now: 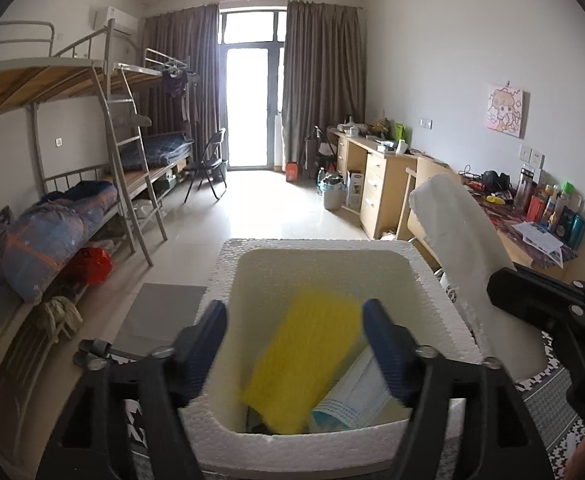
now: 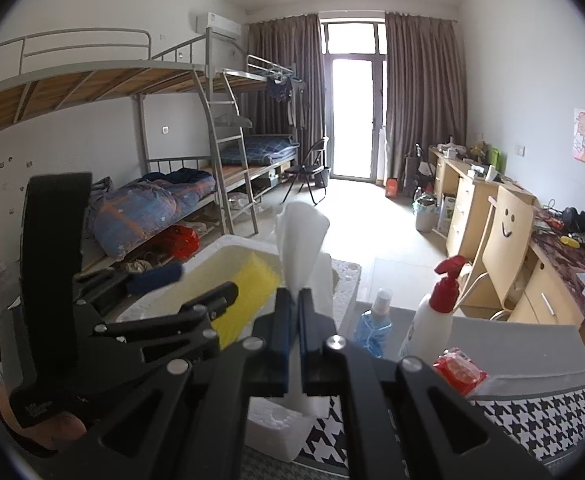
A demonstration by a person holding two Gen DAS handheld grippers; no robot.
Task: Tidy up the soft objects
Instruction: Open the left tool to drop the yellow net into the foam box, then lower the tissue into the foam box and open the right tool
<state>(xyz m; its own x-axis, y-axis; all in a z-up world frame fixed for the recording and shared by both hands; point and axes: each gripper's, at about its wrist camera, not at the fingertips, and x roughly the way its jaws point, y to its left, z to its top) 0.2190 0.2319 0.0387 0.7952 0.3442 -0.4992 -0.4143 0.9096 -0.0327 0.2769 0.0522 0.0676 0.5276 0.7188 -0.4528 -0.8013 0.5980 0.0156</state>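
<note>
Over the foam box (image 1: 228,276), the left gripper (image 1: 294,344) stands apart above the dropping yellow sponge (image 1: 308,356), while the right gripper (image 2: 296,300) pinches a white sheet (image 2: 302,236) whose floppy top risks snagging the rim.

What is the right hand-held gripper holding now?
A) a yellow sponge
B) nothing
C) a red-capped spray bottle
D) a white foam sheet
D: the right hand-held gripper is shut on the white foam sheet, which stands up from between its closed fingers.
</note>
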